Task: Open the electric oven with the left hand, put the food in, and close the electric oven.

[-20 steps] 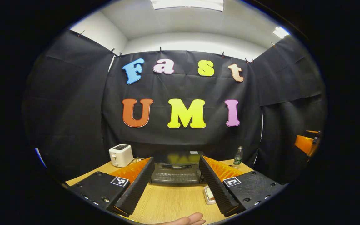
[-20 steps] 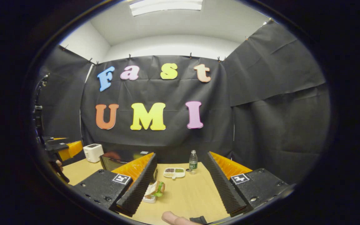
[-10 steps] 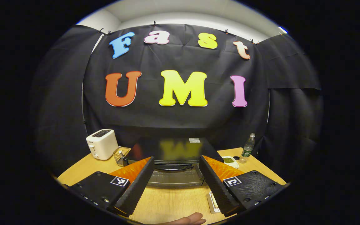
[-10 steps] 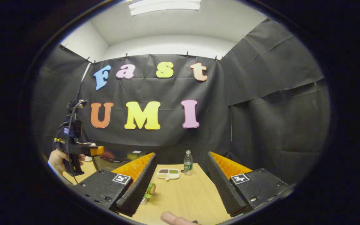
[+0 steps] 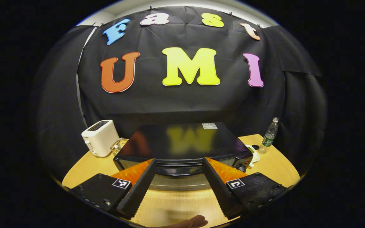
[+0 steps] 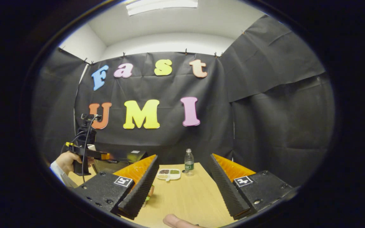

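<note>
Black glossy electric oven (image 5: pixel 182 144) was seen on wooden table (image 5: pixel 277 160), door shut, just ahead of left tool (image 5: pixel 177 185), fingers apart, nothing held. Body judged heavy, rigid; door hinged, stiff. Hold advised at front handle bar. Right tool (image 6: pixel 182 185) spread, empty.

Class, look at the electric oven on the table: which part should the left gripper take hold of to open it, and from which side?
Grip the handle bar across the top of the electric oven door, coming from the front, slightly above. It runs sideways between the open left gripper fingers; turning them over and under it seems best.
</note>
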A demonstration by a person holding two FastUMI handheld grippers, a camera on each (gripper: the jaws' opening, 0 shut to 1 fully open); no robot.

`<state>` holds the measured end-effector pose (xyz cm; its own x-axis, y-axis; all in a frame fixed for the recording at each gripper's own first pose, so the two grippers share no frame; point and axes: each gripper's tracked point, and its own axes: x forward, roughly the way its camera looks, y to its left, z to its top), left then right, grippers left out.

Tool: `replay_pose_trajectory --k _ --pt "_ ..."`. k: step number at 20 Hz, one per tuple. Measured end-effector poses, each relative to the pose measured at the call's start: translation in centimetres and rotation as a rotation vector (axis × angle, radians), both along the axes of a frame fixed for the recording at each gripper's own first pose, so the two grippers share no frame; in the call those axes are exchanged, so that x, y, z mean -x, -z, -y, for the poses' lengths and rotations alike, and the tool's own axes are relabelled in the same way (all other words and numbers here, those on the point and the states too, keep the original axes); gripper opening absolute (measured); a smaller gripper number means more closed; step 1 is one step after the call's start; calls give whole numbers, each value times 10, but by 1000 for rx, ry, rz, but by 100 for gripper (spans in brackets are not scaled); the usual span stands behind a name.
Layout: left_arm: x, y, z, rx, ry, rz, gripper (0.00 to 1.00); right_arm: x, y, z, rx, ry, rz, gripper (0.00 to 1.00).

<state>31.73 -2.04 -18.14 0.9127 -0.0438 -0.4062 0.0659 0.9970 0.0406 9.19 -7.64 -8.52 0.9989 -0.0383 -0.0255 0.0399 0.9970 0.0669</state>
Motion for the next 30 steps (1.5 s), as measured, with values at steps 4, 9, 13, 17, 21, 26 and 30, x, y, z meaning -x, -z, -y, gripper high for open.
replay_pose_trajectory --k 4,9,13,17,21,26,30 --pt "-8 15 1 -11 -7 -45 94 -6 8 10 6 18 -9 99" --pt "-11 22 -2 -2 -17 -79 99 -8 15 15 2 20 -10 100" --pt "-2 25 -5 4 -30 -106 99 -4 15 16 -1 20 -12 100" --pt "22 65 4 40 1 -254 95 1 17 15 11 28 -13 100" --pt "24 58 1 73 -4 -185 92 1 21 1 48 -6 -32 100" --pt "23 14 1 9 3 -71 92 -5 24 1 17 -18 -49 100" --pt "1 -1 3 -14 16 -26 92 -8 20 2 32 -11 -37 100"
